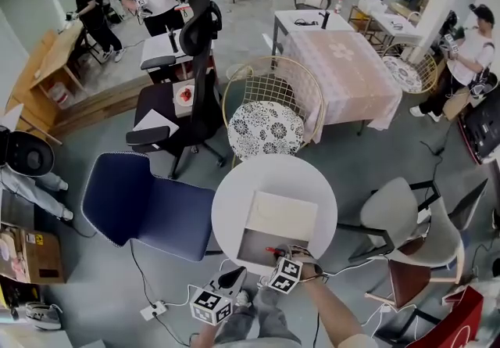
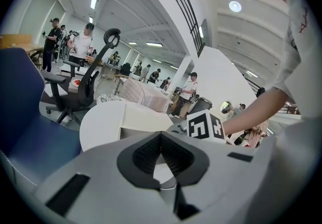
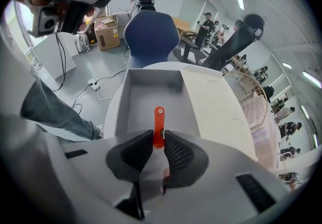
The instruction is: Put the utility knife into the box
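The right gripper [image 3: 158, 137] pinches the orange utility knife [image 3: 159, 122], whose free end hangs just ahead over the open box [image 3: 132, 98]. Releasing this high could bounce the knife out. The left gripper [image 2: 161, 136] is closed and empty.

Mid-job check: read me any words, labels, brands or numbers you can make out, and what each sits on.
No text is legible anywhere.
Left marker cube and right marker cube: black-and-white square patterns only, no letters.
Cardboard box on the floor: a yellow sticker and print, too small to read.
White box and utility knife: no print visible.
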A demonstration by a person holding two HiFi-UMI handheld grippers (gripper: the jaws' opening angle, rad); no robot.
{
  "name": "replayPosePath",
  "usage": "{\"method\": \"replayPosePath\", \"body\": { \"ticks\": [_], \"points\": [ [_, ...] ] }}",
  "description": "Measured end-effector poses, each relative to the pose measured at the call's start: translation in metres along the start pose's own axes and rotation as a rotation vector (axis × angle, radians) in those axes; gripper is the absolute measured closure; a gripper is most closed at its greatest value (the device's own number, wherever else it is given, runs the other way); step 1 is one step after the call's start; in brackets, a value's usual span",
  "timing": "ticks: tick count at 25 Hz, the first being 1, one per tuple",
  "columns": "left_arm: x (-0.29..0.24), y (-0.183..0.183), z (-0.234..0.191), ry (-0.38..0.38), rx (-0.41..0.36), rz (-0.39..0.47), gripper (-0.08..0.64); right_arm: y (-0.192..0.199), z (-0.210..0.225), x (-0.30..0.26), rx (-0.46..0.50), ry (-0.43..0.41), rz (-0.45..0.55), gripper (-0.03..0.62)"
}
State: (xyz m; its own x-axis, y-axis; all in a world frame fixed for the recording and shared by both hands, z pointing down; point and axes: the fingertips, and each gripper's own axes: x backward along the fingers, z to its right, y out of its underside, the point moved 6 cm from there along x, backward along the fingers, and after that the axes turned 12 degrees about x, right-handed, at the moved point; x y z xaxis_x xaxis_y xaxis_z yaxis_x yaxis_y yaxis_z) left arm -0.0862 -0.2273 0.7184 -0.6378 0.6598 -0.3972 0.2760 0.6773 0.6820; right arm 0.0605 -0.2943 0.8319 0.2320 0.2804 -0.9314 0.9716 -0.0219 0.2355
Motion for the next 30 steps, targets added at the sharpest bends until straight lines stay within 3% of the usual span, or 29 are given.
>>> {"method": "replayPosePath", "body": {
  "ticks": [15, 26, 30],
  "points": [
    [0.004, 0.005, 0.005, -0.009, 0.018, -0.005, 0.548, 0.002, 0.002, -0.034, 0.040, -0.160, -0.073, 0.512],
    [0.007, 0.005, 0.005, -0.001, 0.014, -0.018, 0.548, 0.002, 0.001, -0.034, 0.010, -0.162, -0.053, 0.512],
    [0.009, 0.006, 0.003, 0.000, 0.014, -0.027, 0.548, 0.004, 0.004, -0.035, 0.010, -0.144, -0.047, 0.473]
  ]
}}
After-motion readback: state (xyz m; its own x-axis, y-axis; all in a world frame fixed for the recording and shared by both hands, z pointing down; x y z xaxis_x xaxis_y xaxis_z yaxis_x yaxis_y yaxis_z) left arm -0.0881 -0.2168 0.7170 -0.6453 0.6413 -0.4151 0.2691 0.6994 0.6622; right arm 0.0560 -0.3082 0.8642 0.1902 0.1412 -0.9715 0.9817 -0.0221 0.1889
